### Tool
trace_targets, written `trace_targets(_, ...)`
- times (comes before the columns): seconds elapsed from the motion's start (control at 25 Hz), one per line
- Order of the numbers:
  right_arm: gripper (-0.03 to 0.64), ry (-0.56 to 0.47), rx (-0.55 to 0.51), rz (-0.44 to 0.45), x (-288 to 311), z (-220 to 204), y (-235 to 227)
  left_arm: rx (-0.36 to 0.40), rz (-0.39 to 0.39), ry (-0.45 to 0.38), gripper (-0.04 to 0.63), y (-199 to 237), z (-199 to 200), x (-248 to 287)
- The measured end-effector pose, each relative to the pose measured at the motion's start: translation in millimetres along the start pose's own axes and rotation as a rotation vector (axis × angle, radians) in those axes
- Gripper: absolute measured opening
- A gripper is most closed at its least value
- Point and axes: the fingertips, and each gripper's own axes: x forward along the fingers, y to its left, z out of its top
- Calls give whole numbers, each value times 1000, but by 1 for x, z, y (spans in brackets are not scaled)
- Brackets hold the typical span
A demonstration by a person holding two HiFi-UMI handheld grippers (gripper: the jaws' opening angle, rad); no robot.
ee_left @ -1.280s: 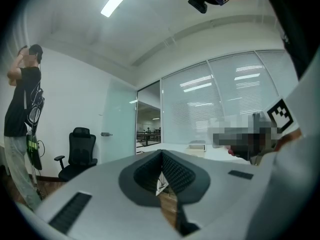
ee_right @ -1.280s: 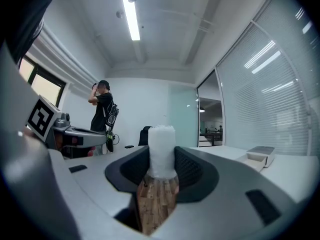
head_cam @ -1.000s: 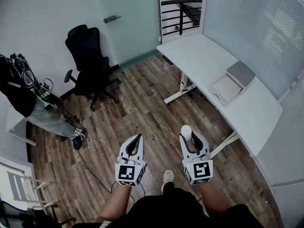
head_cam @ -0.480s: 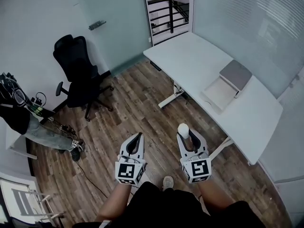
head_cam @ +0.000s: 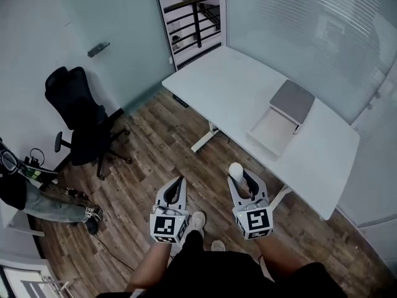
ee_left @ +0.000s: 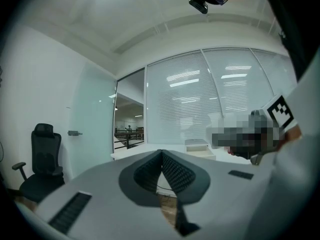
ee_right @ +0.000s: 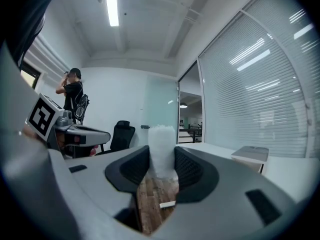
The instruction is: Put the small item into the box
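White and rough like foam, the small white foam cylinder [head_cam: 236, 169] stands upright between the jaws of the right gripper [head_cam: 242, 180]. They are clamped on its lower part, and its top rises above them. This grip looks the same as a second ago.

What has changed is the room around the grippers. In the head view, the white desk [head_cam: 229, 89] has slid from the right side toward the middle and now looks closer. The black office chair [head_cam: 77, 113] has gone off toward 9 o'clock. I judge that the person is walking over the wooden floor [head_cam: 155, 144] toward the desk, with both grippers carried level in front.

The pale open box with a grey lid [head_cam: 272, 133] lies on the desk, at about 1 o'clock from the right gripper, and is not yet reached. In the right gripper view the box [ee_right: 251, 154] sits at 3 o'clock of the cylinder [ee_right: 161, 151], beyond the jaw.

The left gripper [head_cam: 176, 187] is carried beside the right one. In the left gripper view, its jaws [ee_left: 162, 156] are pressed together with nothing between them.

For the task, this means that the pick is done and the carry is in hand. The approach to the desk, and then the placing of the cylinder into the open part of the box, are still to come.
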Motion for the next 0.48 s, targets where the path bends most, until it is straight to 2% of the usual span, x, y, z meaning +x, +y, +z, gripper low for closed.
trace_targets(0.48, 161, 39, -5, -146, 75, -6, -38, -5, -151, 6, 8, 39, -2, 103)
